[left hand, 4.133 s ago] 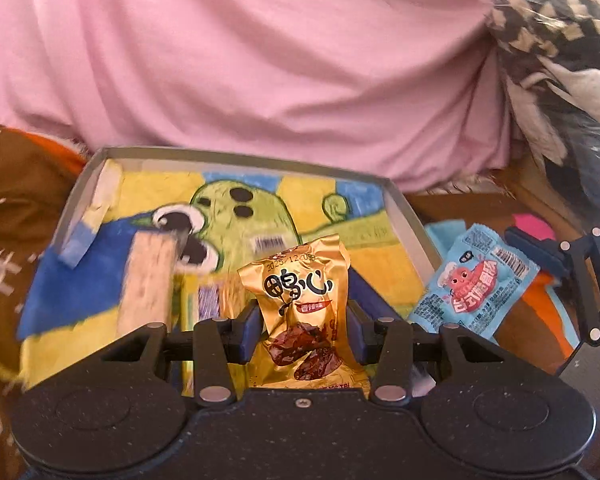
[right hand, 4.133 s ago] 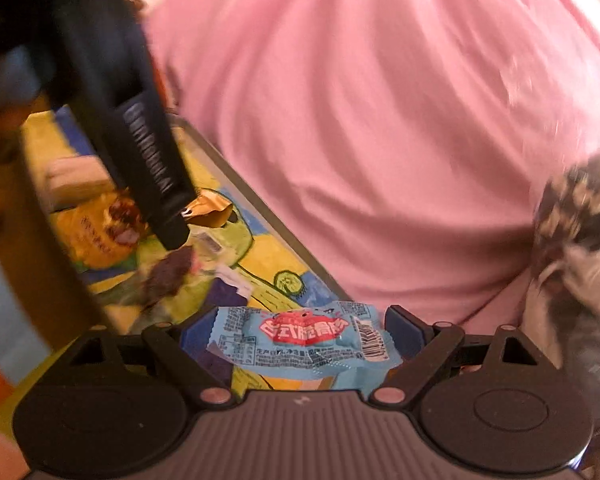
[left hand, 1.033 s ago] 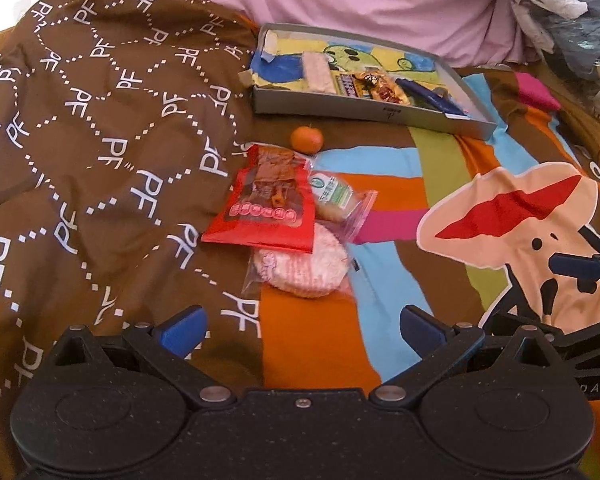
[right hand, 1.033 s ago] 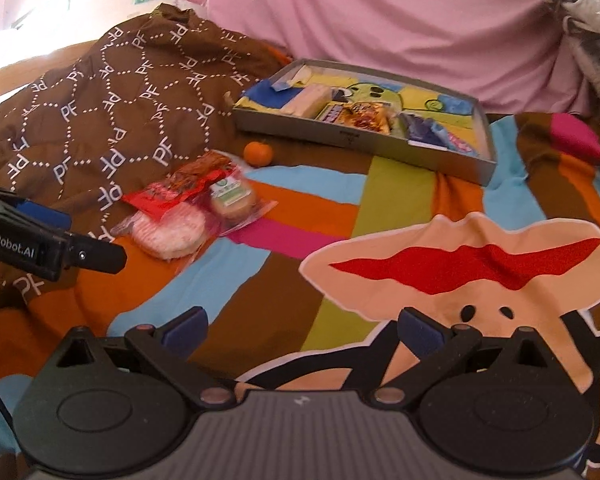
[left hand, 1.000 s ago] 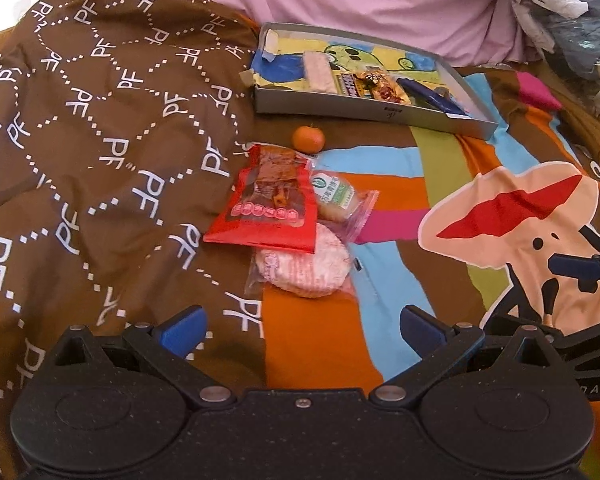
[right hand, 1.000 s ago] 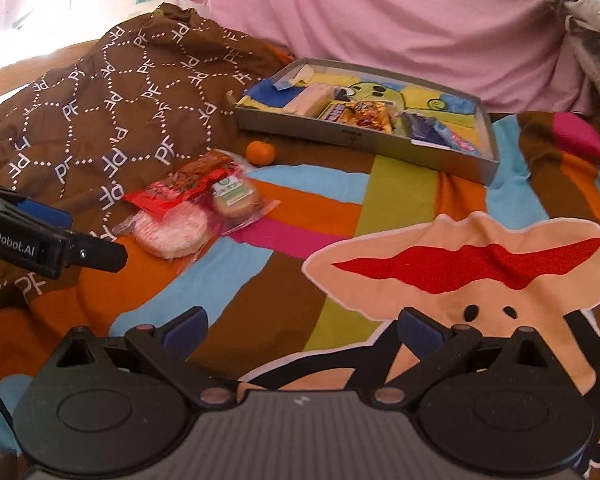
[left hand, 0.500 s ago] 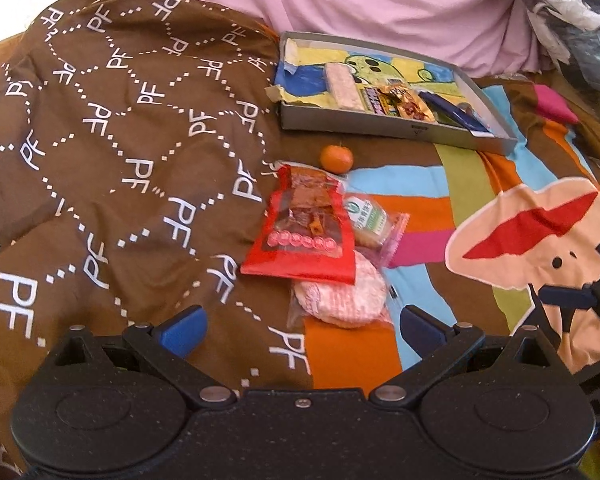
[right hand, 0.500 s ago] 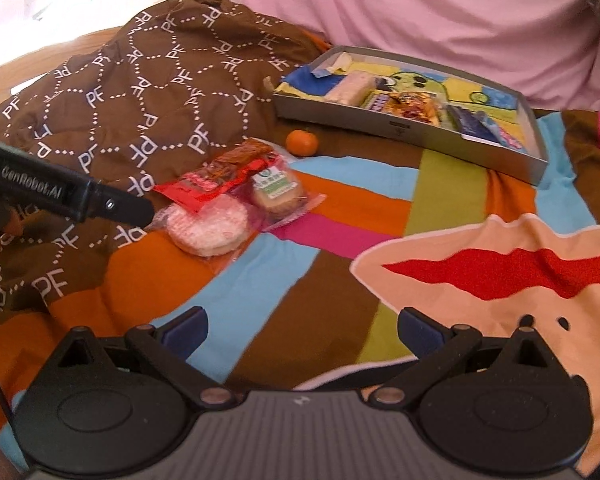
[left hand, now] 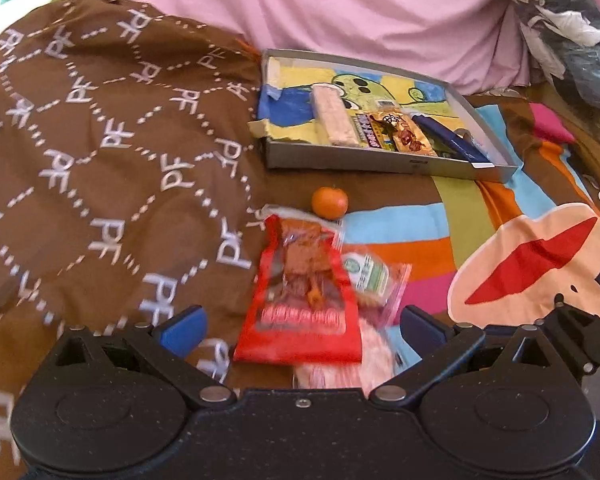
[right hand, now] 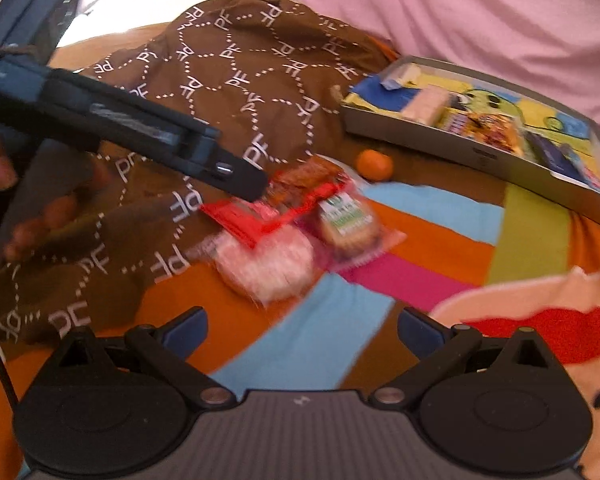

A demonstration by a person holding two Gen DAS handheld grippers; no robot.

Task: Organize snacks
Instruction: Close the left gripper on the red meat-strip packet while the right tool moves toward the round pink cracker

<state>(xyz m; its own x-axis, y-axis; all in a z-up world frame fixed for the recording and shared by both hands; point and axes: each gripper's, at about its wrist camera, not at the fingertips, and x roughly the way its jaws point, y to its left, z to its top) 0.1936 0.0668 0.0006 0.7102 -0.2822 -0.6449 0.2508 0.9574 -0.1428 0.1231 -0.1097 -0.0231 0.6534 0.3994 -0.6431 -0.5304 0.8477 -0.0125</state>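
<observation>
I am holding my left gripper (left hand: 300, 322) over the red packet (left hand: 300, 300), jaws spread wide and gripping nothing; my right gripper (right hand: 302, 326) is hanging open and empty too, a little back from the pile. The red packet is lying on the bedspread (left hand: 100, 152) where the brown cloth meets the coloured stripes, partly overlapping a clear bag with a green label (left hand: 370, 276) and a pink-and-white round cake (right hand: 266, 264) in its wrapper. A small orange (left hand: 329, 202) is sitting just beyond them, near the front wall of the grey tray (left hand: 380, 166), which is already holding several bars and packets.

The packet is looking light, thin and slick, likely to crinkle and slide; I am judging its sealed near edge the safest hold, pinched flat so the contents are not getting crushed. The cake beneath is looking fragile.

The bedspread is soft and rumpled, giving little support for pressing down. A pink sheet (left hand: 360, 12) is rising behind the tray, with heaped clothes at the far right.
</observation>
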